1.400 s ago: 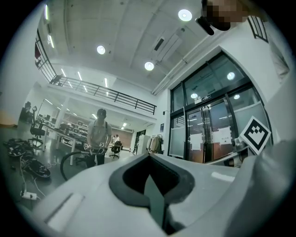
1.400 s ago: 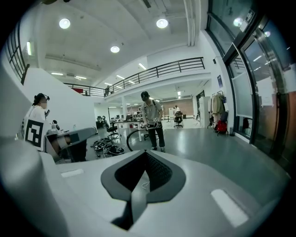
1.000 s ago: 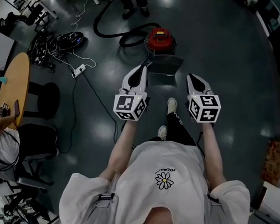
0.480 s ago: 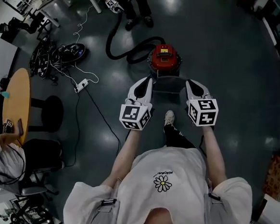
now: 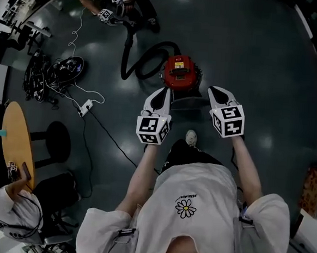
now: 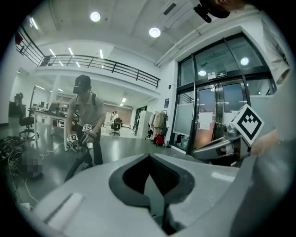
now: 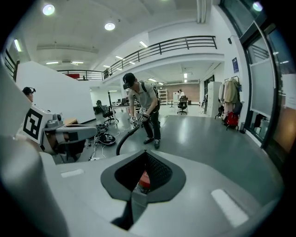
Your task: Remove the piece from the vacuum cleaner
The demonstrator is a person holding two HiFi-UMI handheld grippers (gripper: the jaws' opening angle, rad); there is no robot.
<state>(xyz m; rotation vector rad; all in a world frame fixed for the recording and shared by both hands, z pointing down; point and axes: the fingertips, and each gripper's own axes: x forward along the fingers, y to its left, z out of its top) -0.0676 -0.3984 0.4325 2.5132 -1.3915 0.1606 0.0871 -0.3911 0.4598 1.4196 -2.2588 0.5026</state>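
Observation:
A red vacuum cleaner [image 5: 179, 73] stands on the dark floor just ahead of both grippers. Its black hose [image 5: 138, 56] curls away to the upper left, where another person [image 5: 116, 8] holds its end with two marker-cube grippers. A grey flat part [image 5: 185, 101] lies at the vacuum's near side, between my grippers. My left gripper [image 5: 164, 91] is shut and empty, its tip beside the vacuum's left. On the other side, the right gripper [image 5: 215, 90] is likewise shut and empty. In the right gripper view a bit of the red vacuum [image 7: 144, 179] shows through the jaw opening.
A power strip [image 5: 84, 107] and a tangle of cables [image 5: 59, 69] lie on the floor to the left. Farther left are a round wooden table [image 5: 16, 139], a black stool [image 5: 56, 142] and a seated person [image 5: 7, 209]. Glass doors [image 6: 217, 111] stand at the right.
The vacuum cleaner now sits closer to both gripper tips. The other person holding the hose end has come into sight at the top. Both grippers stay shut.

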